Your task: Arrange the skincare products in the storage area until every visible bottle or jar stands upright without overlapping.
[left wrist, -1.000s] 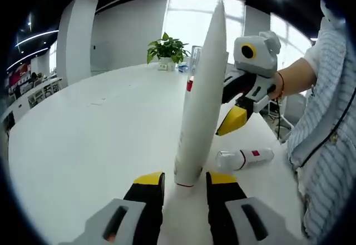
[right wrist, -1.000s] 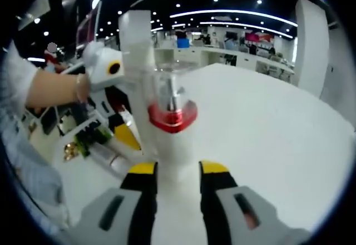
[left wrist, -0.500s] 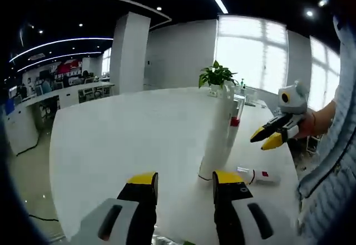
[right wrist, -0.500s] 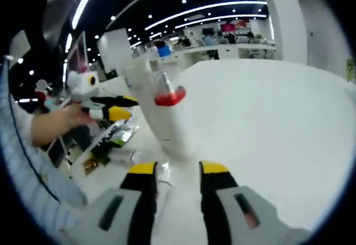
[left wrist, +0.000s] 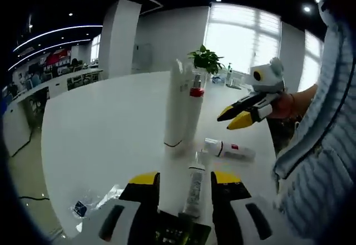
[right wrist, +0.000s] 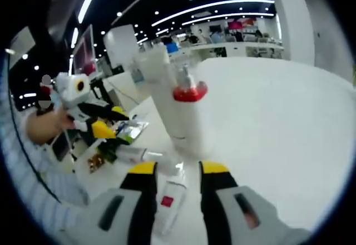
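- White tabletop (left wrist: 94, 128) in an open-plan office is stretching under both views, with ceiling lights and a bright window beyond.
- Nearest in the left gripper view, the left gripper (left wrist: 179, 185) is hovering with its jaws parted and gripping nothing, a small white tube (left wrist: 194, 186) lying flat between them.
- Nearest in the right gripper view, the right gripper (right wrist: 172, 173) is likewise hanging unclenched, with a small red-labelled bottle (right wrist: 167, 207) lying on its side between its jaws.
- Just beyond, a tall white tube (left wrist: 176, 103) and a red-collared pump bottle (left wrist: 193, 111) are standing upright, side by side; whether they are touching is unclear.
- To their right in the left gripper view, the red-labelled bottle (left wrist: 229, 149) is lying flat on the table.
- Farthest back, a potted plant (left wrist: 207, 60) is sitting near the window.
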A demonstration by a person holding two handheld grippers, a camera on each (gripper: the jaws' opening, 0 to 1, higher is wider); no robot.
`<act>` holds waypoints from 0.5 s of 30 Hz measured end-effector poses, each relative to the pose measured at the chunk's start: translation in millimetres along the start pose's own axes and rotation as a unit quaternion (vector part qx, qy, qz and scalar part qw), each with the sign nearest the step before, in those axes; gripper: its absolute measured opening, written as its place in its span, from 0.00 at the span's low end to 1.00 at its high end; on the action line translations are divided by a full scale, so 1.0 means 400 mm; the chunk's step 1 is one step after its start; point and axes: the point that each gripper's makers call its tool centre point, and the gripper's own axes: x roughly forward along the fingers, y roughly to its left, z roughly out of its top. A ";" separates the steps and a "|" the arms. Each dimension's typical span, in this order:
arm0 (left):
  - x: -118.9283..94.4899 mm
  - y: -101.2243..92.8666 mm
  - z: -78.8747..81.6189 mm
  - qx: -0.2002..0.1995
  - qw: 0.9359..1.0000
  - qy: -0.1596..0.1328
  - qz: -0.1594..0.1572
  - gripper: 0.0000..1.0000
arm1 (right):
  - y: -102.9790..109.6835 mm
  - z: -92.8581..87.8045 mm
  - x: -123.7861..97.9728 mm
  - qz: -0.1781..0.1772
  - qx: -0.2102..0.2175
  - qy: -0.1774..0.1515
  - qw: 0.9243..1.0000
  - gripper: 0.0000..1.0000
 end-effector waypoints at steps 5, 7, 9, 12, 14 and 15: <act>0.027 -0.020 -0.043 0.017 0.999 0.047 -0.001 0.36 | 0.006 -0.003 0.001 0.003 -0.008 0.005 1.000 0.28; 0.035 -0.016 -0.052 0.022 0.998 0.053 0.000 0.34 | 0.007 -0.007 0.001 0.003 -0.011 0.008 1.000 0.28; 0.044 -0.013 -0.063 0.025 0.998 0.062 0.001 0.33 | 0.008 -0.010 0.000 0.003 -0.012 0.011 1.000 0.27; 0.054 -0.008 -0.088 0.033 0.996 0.085 0.003 0.32 | 0.011 -0.014 -0.004 0.002 -0.016 0.012 1.000 0.27; 0.058 -0.005 -0.098 0.042 0.995 0.095 0.009 0.30 | 0.013 -0.019 -0.007 0.003 -0.019 0.014 1.000 0.27; 0.058 -0.004 -0.103 0.044 0.994 0.100 0.013 0.29 | 0.014 -0.021 -0.009 0.003 -0.021 0.015 1.000 0.27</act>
